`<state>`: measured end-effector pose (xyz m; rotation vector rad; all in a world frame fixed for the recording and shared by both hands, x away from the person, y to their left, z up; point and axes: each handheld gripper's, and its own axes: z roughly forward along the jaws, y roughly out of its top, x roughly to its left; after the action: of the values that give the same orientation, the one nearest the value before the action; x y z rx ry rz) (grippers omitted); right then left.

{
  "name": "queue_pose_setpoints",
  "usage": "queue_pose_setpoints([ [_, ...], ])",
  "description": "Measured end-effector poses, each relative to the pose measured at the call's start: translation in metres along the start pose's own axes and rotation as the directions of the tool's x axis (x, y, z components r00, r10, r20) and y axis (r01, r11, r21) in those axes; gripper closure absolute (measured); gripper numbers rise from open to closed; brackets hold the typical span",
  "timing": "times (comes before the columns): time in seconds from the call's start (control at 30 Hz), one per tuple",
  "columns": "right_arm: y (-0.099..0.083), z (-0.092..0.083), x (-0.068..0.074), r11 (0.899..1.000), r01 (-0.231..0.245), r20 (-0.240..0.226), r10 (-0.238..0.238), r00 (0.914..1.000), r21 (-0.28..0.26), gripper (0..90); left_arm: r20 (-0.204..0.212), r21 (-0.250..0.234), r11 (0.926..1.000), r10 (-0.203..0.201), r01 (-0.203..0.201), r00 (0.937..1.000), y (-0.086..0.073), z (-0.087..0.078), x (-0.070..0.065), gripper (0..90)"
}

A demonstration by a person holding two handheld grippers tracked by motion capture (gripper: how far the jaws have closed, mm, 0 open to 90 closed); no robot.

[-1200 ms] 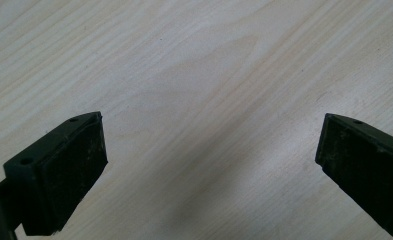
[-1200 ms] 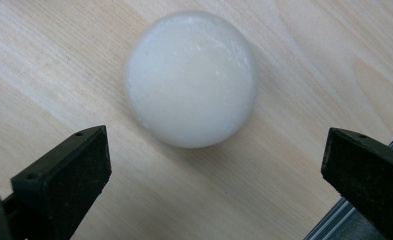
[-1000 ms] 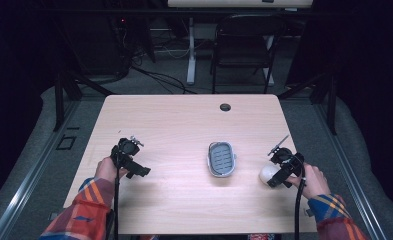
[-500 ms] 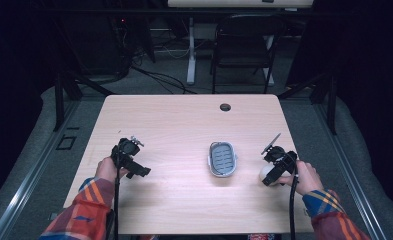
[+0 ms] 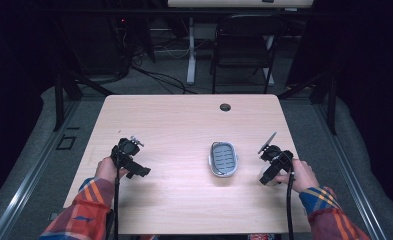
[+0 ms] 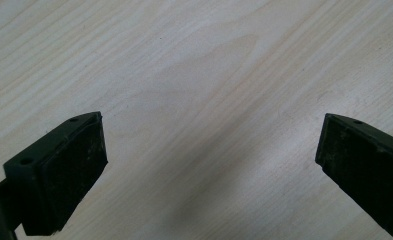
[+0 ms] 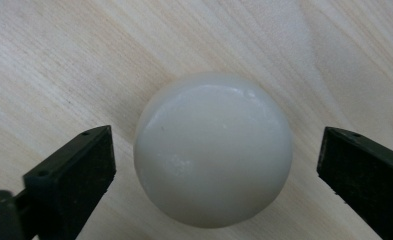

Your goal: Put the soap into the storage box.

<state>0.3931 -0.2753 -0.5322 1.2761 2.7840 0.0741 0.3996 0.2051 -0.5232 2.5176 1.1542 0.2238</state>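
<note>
Right tool [image 7: 214,165] wide around soap [image 7: 213,150]: centre, lower, close gently. Left tool [image 6: 209,165] wide, empty.

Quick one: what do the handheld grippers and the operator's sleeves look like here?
Both the left gripper and the right gripper are black, each with two flat rectangular jaws showing small screw holes. A black cable trails from each. A thin grey plate sits atop the right one. The sleeves are plaid: red, orange, blue.

Both grippers' fingers [image 6: 64,170] spread wide (L [image 5: 130,159], R [image 5: 273,167]).
</note>
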Motion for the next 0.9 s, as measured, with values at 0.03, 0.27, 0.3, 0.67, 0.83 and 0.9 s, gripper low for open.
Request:
queue_pose_setpoints([
  [0.03, 0.0002, 0.0004, 0.0000, 1.000, -0.004, 0.000, 0.004, 1.0000, -0.006, 3.0, 0.000, 0.000, 1.0000, 0.001, -0.001, 1.0000, 0.0001, 0.0000, 0.0000, 0.0],
  [0.27, 0.0003, 0.0023, 0.0001, 1.000, -0.014, -0.016, 0.014, 0.9998, -0.007, 14.5, 0.000, 0.001, 1.0000, 0.002, -0.002, 1.0000, 0.0000, 0.0001, -0.0001, 0.0],
  [0.3, 0.0010, 0.0014, -0.0005, 1.000, -0.003, -0.015, 0.003, 0.9999, 0.008, 15.7, 0.000, 0.001, 1.0000, 0.001, -0.001, 1.0000, 0.0000, 0.0002, -0.0001, 0.0],
  [0.67, 0.0014, 0.0045, 0.0009, 1.000, -0.005, -0.019, 0.005, 0.9998, 0.006, 22.3, 0.002, 0.003, 1.0000, 0.003, -0.003, 1.0000, 0.0000, 0.0005, -0.0002, 0.0],
  [0.83, -0.0001, 0.0086, 0.0033, 0.999, -0.039, -0.025, 0.038, 0.9990, -0.034, 23.2, 0.003, 0.004, 1.0000, 0.003, -0.003, 1.0000, 0.0000, 0.0006, -0.0003, 0.0],
  [0.9, 0.0015, 0.0061, 0.0015, 1.000, -0.001, -0.011, 0.001, 0.9999, 0.006, 23.4, 0.003, 0.005, 1.0000, 0.004, -0.004, 1.0000, -0.0001, 0.0006, -0.0004, 0.0],
])
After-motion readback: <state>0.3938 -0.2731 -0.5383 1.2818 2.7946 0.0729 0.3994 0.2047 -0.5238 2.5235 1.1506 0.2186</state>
